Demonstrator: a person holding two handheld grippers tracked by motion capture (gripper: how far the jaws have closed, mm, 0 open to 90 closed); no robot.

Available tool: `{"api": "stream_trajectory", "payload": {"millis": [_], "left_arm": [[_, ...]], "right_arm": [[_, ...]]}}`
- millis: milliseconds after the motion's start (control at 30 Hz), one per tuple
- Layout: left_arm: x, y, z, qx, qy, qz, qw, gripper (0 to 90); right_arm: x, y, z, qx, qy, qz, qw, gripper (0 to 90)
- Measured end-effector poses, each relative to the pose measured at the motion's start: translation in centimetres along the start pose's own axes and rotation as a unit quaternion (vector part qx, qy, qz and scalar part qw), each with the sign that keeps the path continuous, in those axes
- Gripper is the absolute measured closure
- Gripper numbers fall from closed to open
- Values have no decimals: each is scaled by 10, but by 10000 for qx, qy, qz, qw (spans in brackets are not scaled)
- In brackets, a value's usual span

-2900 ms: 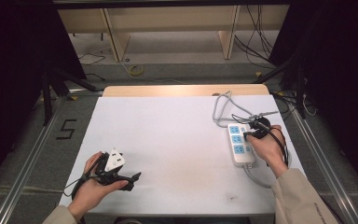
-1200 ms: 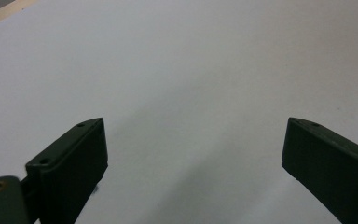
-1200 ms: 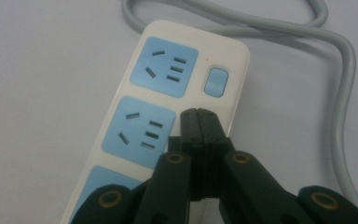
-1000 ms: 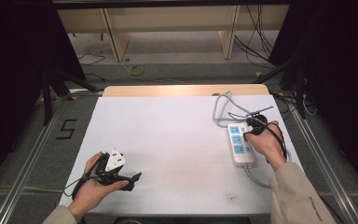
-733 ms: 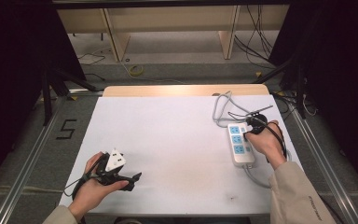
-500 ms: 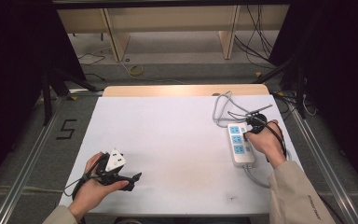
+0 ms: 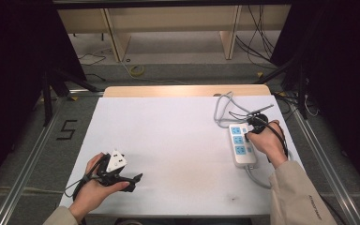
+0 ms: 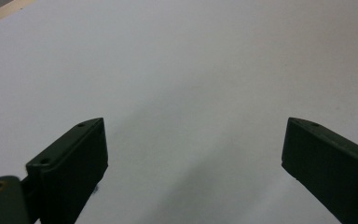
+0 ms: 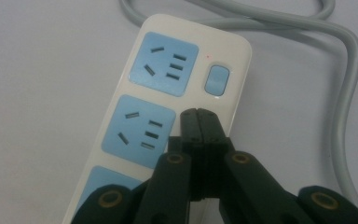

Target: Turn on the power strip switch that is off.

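A white power strip (image 7: 241,144) with 3 blue sockets lies flat at the frame's right; its grey cord (image 7: 222,108) loops above it.

The right gripper (image 9: 198,114) hides part of the power strip (image 9: 168,100) (its lowest socket is cut off by the picture's edge)

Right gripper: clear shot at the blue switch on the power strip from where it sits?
Probably yes. The right gripper, jaws shut, hovers over the power strip just short of the blue switch, with nothing between them. The grey cable loops off to the side, out of the way.
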State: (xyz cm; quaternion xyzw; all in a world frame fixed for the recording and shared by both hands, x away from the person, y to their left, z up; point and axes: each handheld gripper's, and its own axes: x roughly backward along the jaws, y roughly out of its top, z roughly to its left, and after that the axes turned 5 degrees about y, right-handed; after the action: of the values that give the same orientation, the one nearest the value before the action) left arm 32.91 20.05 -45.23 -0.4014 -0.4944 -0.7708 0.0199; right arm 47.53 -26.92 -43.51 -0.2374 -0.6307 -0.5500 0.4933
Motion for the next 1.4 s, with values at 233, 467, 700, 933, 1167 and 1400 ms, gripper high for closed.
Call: {"api": "stream_trajectory", "payload": {"millis": [233,467,700,933,1167,1400], "left_arm": [[0,0,0,2,-1,-8,10000,65],[-1,0,-1,18,-1,-29,10000,65],[-1,0,-1,19,-9,-33,10000,65],[-1,0,-1,16,-12,-25,10000,66],[-1,0,-1,25,-14,-30,10000,66],[-1,0,-1,25,-15,-27,10000,66]], "right_arm": [[0,1,0,-2,-1,30,10000,900],[-1,2,1,-30,-17,119,9999,900],[-1,1,0,-14,3,71,10000,900],[-1,2,1,-24,-15,86,10000,900],[-1,1,3,37,-83,83,9999,900],[-1,1,2,-4,-49,59,10000,900]]}}
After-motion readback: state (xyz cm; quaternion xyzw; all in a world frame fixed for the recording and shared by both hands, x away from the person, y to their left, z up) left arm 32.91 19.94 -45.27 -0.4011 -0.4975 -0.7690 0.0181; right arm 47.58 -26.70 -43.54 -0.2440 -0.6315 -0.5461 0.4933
